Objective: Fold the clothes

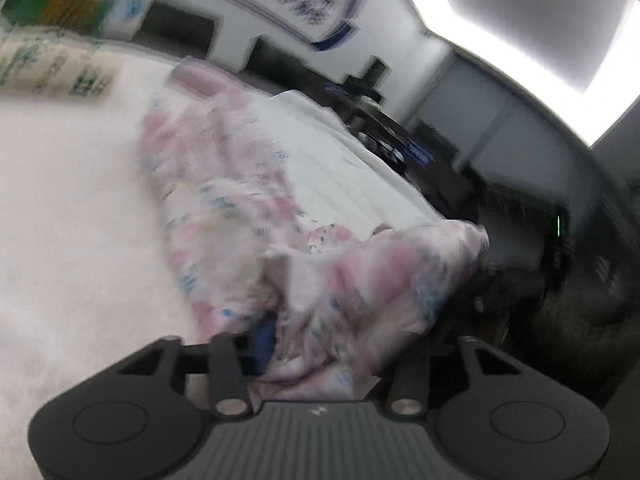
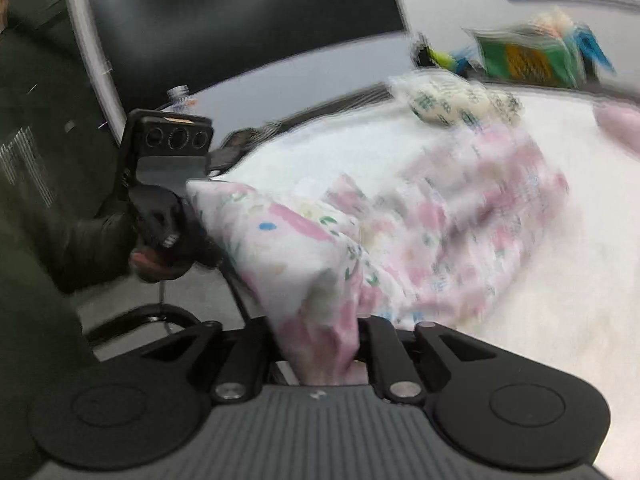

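A pink floral garment (image 1: 248,208) lies rumpled on the white bed (image 1: 72,208), blurred in both views. The left gripper (image 1: 320,340) has the cloth bunched between its jaws and looks shut on it; only a blue pad (image 1: 265,336) shows beside the fabric. In the right wrist view the garment (image 2: 460,216) rises in a taut fold from the right gripper (image 2: 320,344), whose fingertips are buried in the cloth. The left gripper (image 2: 188,216), held by a person's hand (image 2: 148,264), grips the garment's far corner at the bed's edge.
A patterned cream bag (image 2: 452,100) and a green and orange package (image 2: 532,56) sit at the bed's far end. A second pink item (image 2: 620,124) lies nearby. A dark desk (image 1: 400,136) flanks the bed. A bottle (image 2: 180,96) and a chair base (image 2: 152,316) stand on the left.
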Demonstrator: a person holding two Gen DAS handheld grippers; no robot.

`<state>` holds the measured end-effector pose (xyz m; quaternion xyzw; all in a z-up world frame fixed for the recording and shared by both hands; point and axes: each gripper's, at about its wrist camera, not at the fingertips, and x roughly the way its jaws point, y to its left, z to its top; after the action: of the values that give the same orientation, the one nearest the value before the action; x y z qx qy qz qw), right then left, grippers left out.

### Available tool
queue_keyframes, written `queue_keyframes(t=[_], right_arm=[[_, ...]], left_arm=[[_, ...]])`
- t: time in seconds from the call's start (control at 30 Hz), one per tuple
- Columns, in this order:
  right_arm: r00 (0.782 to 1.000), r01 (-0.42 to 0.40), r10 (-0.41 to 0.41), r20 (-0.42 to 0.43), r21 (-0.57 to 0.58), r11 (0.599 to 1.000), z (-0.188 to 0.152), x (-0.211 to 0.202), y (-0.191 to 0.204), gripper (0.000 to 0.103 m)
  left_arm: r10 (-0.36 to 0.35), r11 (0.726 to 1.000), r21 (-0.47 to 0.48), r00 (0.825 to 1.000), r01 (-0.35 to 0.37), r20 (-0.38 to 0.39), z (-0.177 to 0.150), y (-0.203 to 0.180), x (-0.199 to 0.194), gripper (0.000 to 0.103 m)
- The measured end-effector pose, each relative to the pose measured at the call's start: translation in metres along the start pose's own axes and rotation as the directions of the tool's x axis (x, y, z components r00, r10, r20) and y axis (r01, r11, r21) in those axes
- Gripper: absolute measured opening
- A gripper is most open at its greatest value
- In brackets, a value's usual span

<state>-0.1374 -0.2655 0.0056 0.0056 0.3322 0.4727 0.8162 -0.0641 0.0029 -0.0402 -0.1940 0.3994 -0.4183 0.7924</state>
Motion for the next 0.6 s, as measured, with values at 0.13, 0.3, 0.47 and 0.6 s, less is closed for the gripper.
queue_keyframes(t=[0.13,0.3,0.47,0.6], right_arm=[[0.988,0.107,-0.111,0.111,0.044,0.993,0.000,-0.013,-0.003,0.057],[0.949,0.149,-0.211,0.235,0.255,0.955,0.010,-0.016,-0.019,0.027],[0.926,0.274,-0.351,0.138,0.392,0.878,0.015,0.011,-0.029,0.016],[0.888,0.384,-0.446,0.111,0.356,0.852,0.017,0.015,-0.019,0.040]], left_arm=[[0.006,0.991,-0.130,1.000,-0.006,0.001,0.005,0.009,0.002,0.027],[-0.049,0.951,-0.304,0.999,0.050,0.011,0.020,0.019,0.008,0.027],[-0.020,0.971,-0.236,0.994,0.046,0.109,0.014,0.004,-0.017,0.063],[0.159,0.987,-0.047,0.944,-0.152,0.290,-0.014,-0.028,-0.056,0.086]])
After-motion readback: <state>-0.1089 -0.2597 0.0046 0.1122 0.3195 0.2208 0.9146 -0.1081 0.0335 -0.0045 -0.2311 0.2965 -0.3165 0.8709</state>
